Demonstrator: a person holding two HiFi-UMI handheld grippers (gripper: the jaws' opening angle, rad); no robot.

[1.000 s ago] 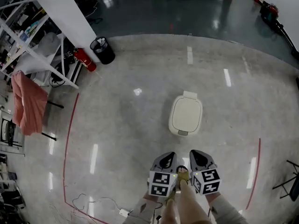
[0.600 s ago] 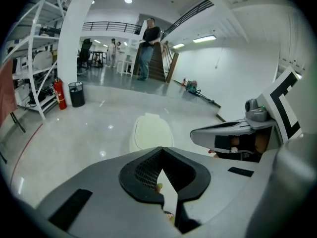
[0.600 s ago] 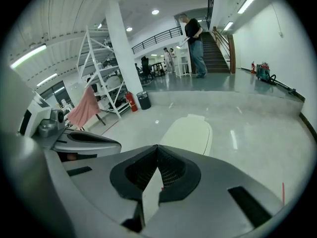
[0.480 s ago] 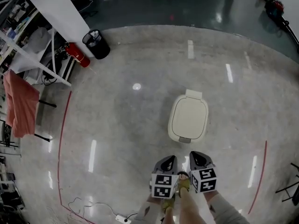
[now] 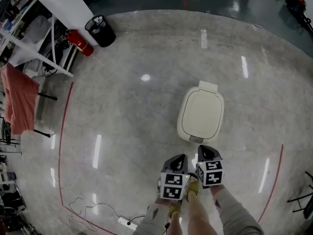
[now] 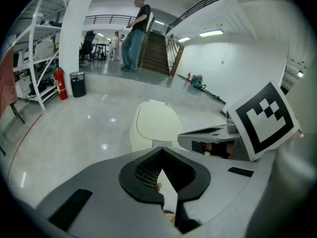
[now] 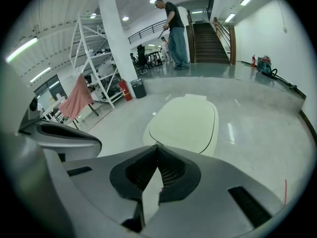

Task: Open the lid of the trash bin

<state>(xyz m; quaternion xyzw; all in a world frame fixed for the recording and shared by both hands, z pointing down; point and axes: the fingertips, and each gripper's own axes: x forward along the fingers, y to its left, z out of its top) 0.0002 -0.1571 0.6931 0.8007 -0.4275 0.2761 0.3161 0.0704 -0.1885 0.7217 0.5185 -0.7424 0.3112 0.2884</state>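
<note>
The cream trash bin (image 5: 200, 112) stands on the polished floor with its lid down flat and a small grey tab at its near edge. Both grippers hover side by side just short of that edge. My left gripper (image 5: 181, 156) is shut with nothing in it, a little to the left of the bin's front. My right gripper (image 5: 202, 149) is shut and empty too, almost above the tab. The left gripper view has the bin (image 6: 153, 124) ahead beyond the closed tips (image 6: 161, 149). In the right gripper view, the lid (image 7: 185, 123) fills the middle, past the closed tips (image 7: 157, 147).
A black waste basket (image 5: 100, 29) and a red fire extinguisher (image 5: 79, 42) sit by white shelving (image 5: 34, 45) at the far left. A pink cloth (image 5: 17, 99) hangs there. A red floor line (image 5: 61, 155) and a power strip (image 5: 124, 223) lie near left. A person (image 6: 136, 31) stands by the stairs.
The bin has come closer in the head view, and both grippers now sit nearer its front edge. Both stay shut and the lid stays down.
</note>
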